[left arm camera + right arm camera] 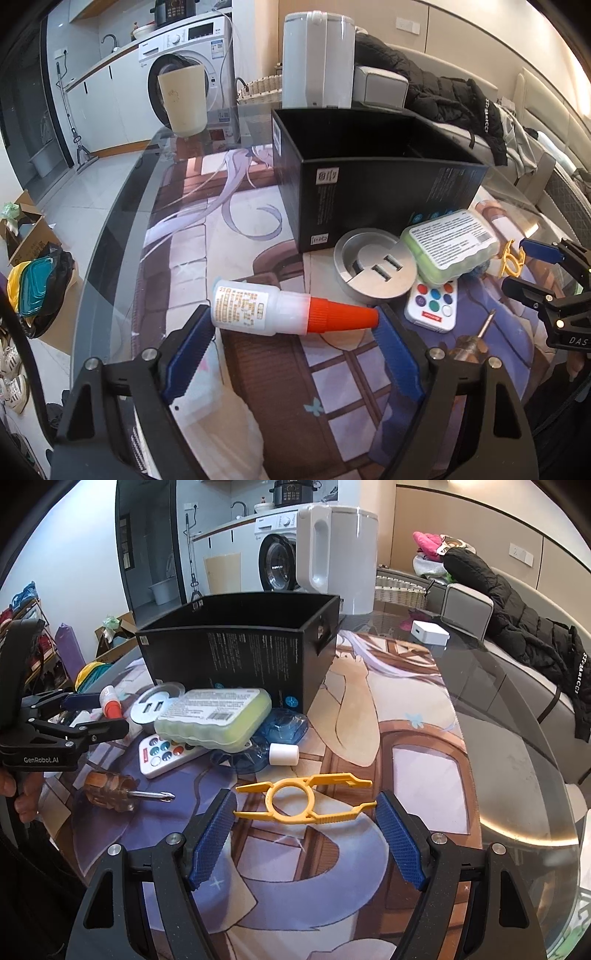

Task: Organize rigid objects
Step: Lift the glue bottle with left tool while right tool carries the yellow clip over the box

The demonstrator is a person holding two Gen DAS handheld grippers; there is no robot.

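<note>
Left tongs (295, 325): blue pads bracket the glue bottle (258, 312) end to end, pressing base and orange cap tip; bottle lies flat on the worktop (122, 229), long axis crosswise, cap pointing right.

Right tongs (304, 805): spread mid-wide, 2 pads just at the tips of the yellow clip (295, 799); contact unclear. Clip lies flat, long axis crosswise.

Black box (236, 653) stands open beyond both, likely the drop point.

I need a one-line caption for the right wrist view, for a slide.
Right gripper closes around a yellow plastic tool lying on the table mat, black box behind.
</note>
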